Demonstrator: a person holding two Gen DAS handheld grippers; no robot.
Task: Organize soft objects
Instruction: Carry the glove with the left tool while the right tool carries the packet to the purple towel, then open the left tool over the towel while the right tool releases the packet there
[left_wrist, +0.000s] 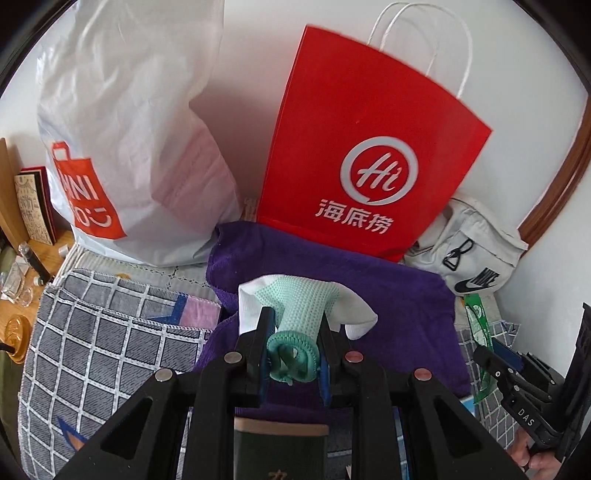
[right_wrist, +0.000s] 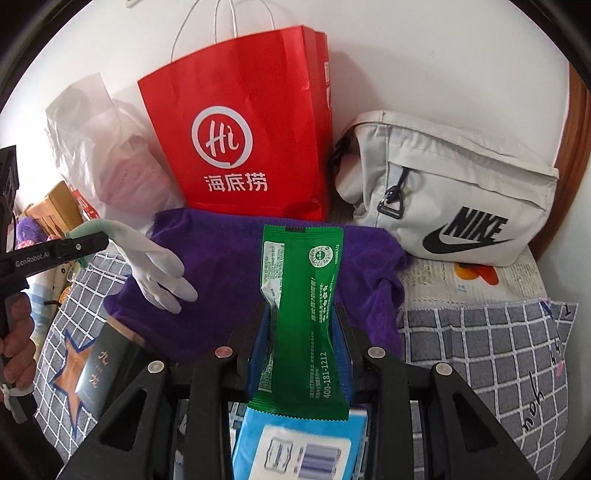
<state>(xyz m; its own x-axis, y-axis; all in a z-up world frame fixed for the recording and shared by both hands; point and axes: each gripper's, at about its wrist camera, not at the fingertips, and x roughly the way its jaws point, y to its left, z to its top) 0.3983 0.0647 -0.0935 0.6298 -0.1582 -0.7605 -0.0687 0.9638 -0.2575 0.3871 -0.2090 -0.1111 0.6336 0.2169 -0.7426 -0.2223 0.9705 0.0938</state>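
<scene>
The left gripper (left_wrist: 293, 347) is clamped on a glove (left_wrist: 299, 314) by its cuff, over the purple towel (left_wrist: 388, 295); the right gripper (right_wrist: 303, 332) pinches a green packet (right_wrist: 306, 295); that slick film could slide free, and the glove's dangling fingers could snag the towel.

We read "Hi" in a white ring above "海底捞" on the red paper bag (right_wrist: 240, 122). The grey pouch (right_wrist: 454, 192) carries "NIKE" with the swoosh. On the green sachet (right_wrist: 306, 295) we make out "400-181-1212". The left gripper (right_wrist: 79, 245) bears "GenRobot.AI", the right gripper's (left_wrist: 496, 363) body "DAS". The white plastic bag (left_wrist: 129, 129) shows part of "UNIQLO"; the dark box (right_wrist: 101, 365) shows "九龙".
</scene>
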